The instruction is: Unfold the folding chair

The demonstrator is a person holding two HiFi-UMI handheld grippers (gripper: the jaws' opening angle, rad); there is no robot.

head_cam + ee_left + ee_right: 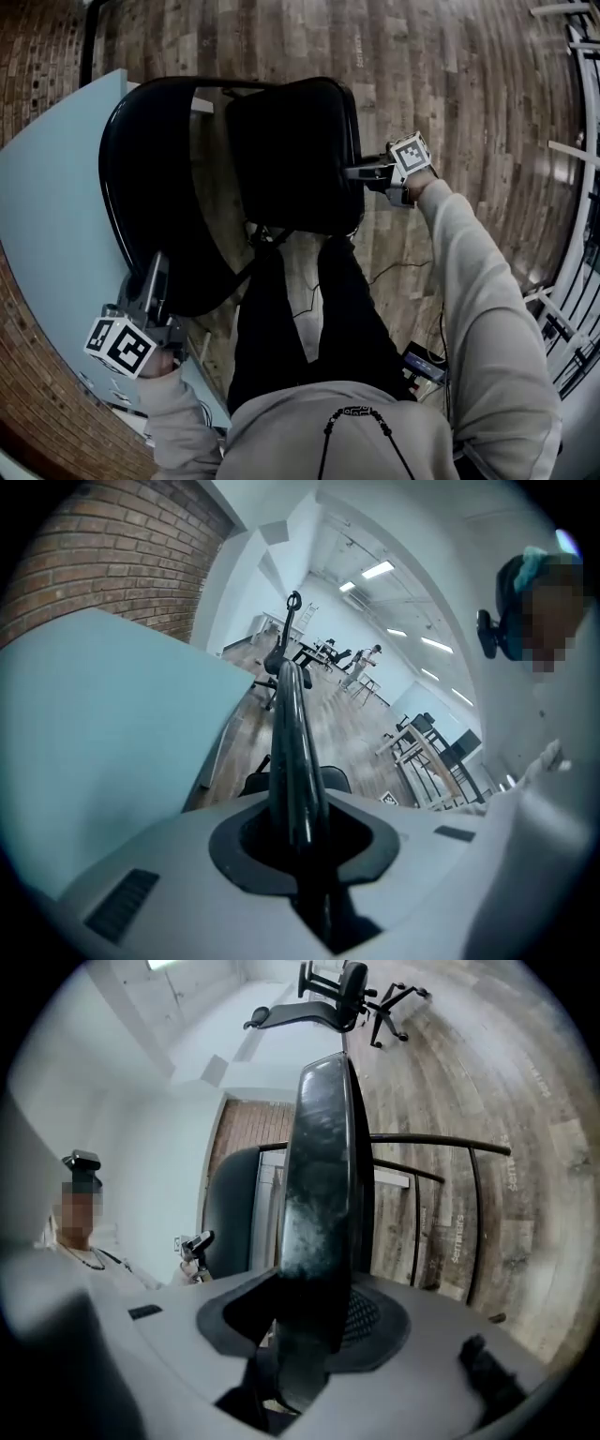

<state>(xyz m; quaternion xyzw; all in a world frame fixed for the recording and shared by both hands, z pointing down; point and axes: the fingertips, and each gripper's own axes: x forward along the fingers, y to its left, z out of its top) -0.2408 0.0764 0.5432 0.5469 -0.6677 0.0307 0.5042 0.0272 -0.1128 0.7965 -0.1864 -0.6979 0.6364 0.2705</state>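
A black folding chair stands on the wooden floor in front of me. In the head view its curved backrest (141, 178) is at the left and its seat (292, 155) at the centre. My left gripper (156, 281) is low on the left, shut on the backrest's black frame tube (291, 733), which runs straight out from between the jaws of the left gripper (305, 841). My right gripper (356, 172) holds the seat's right edge. In the right gripper view the seat pad (323, 1185) stands edge-on and fills the gap of the right gripper (300, 1335).
A light blue panel (47, 216) lies close to the chair's left side, with a brick wall (112, 555) behind it. My legs in black trousers (281, 319) stand just behind the chair. A cable (398, 272) lies on the floor and metal racks (577, 187) line the right.
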